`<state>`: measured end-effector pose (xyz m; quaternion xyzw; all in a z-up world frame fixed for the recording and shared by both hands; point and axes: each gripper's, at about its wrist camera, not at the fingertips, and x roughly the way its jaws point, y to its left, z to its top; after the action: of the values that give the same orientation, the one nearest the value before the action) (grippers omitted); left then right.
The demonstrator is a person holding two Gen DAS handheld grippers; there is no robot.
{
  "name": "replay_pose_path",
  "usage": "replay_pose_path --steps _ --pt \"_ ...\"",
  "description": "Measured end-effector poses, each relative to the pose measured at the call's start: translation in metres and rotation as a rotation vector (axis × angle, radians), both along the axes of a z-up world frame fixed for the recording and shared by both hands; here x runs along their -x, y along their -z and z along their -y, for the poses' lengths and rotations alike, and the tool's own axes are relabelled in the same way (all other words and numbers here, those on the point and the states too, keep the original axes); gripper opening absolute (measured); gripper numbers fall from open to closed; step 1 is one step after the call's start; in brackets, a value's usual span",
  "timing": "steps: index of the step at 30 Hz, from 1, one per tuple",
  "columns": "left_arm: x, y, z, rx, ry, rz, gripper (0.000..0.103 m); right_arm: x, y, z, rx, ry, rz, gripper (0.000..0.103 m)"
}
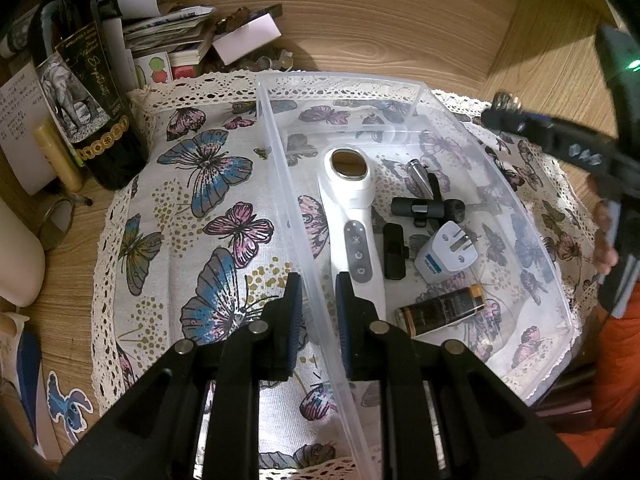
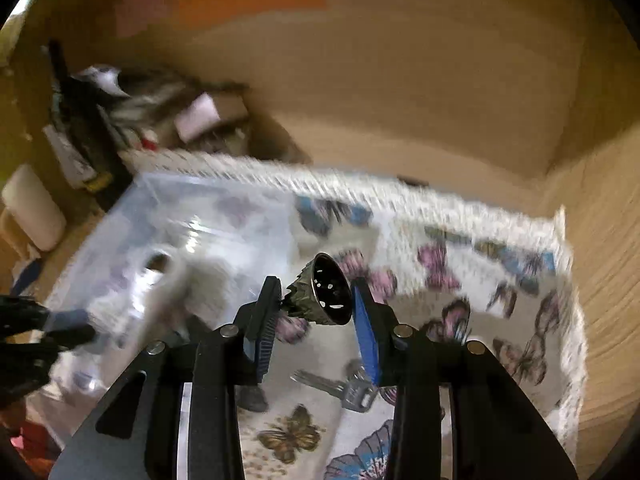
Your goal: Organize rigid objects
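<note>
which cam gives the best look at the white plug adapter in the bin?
Left wrist view. The white plug adapter lies sharp and unobstructed on the floor of the clear bin, prongs visible, beside the white handheld device. In the right wrist view the bin is motion-blurred and I cannot pick the adapter out.

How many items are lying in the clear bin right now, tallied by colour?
White: 2 – handheld device, plug adapter
Black: 2 – clip microphone, small clip unit
Silver: 1 – metal tube
Dark brown: 1 – gold-capped bottle
Total: 6 in the clear bin
</note>
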<state>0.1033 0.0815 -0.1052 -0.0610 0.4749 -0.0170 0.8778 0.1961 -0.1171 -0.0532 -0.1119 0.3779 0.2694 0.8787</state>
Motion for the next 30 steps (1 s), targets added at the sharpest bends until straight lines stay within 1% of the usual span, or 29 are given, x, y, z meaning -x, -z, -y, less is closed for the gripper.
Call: replay_pose_path --steps 3,6,10,14,17,19,21,23,27,30 --pt "0.000 0.000 0.000 0.000 -0.001 0.003 0.016 0.012 -0.015 -0.013 -0.019 -0.058 0.032 0.033" --pt "0.001 0.000 0.000 0.000 0.000 0.004 0.016 0.021 -0.017 -0.031 -0.017 -0.119 0.039 0.033" --pt "0.002 0.000 0.000 -0.002 0.003 0.005 0.016 0.025 -0.006 -0.054 -0.002 -0.174 0.007 0.033" --pt "0.002 -0.001 0.000 -0.003 0.003 0.004 0.016 0.026 0.008 -0.070 0.009 -0.214 -0.058 0.033" --pt "0.002 -0.001 0.000 -0.003 0.003 0.005 0.016 0.030 0.016 -0.076 0.032 -0.232 -0.082 0.033" --pt "0.002 -0.001 0.000 -0.003 0.003 0.004 0.016 0.032 0.017 -0.077 0.038 -0.236 -0.087 0.033" --pt "0.002 -0.001 0.000 -0.004 0.003 0.004 0.016 0.032 0.013 -0.073 0.028 -0.225 -0.080 0.036" --pt "0.002 -0.001 0.000 -0.002 0.003 0.004 0.016 0.031 0.007 -0.066 0.008 -0.206 -0.067 0.042" --pt "0.002 0.000 0.000 -0.005 0.003 0.004 0.016 0.027 -0.009 -0.046 -0.020 -0.145 -0.025 0.044" --pt "0.002 0.000 0.000 -0.005 0.003 0.005 0.016 0.025 -0.020 -0.027 -0.023 -0.082 0.019 0.044"
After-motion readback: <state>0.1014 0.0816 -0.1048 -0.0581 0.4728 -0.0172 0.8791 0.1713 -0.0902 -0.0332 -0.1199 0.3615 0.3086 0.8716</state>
